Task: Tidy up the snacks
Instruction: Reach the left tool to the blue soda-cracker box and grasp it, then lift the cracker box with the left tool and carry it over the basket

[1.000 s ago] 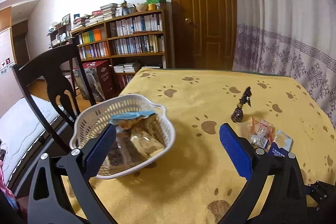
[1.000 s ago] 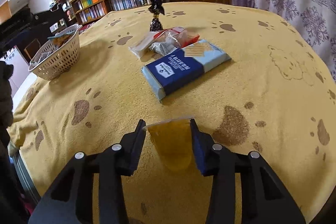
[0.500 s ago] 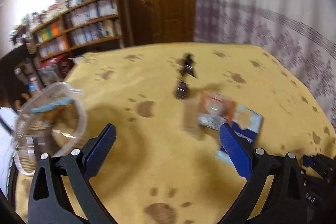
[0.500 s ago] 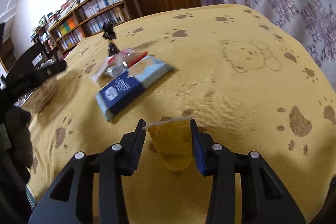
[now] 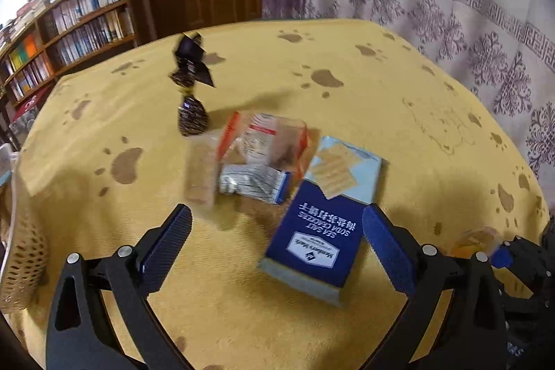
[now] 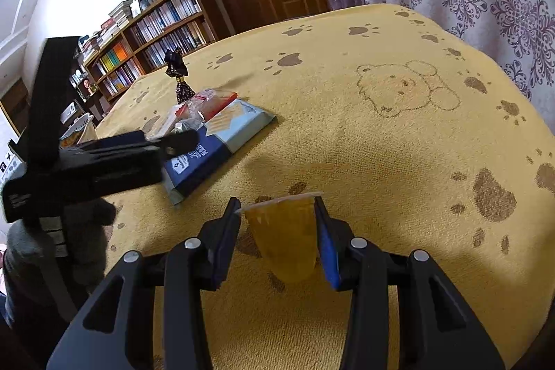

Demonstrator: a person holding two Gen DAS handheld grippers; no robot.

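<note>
Right claw (image 6: 279,231) clamps jelly cup (image 6: 284,234); left claw (image 5: 277,248) wide above cracker box (image 5: 312,238).

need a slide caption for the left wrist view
Open left gripper hovering over a blue soda cracker box and small snack packets on the paw-print tablecloth.
</note>
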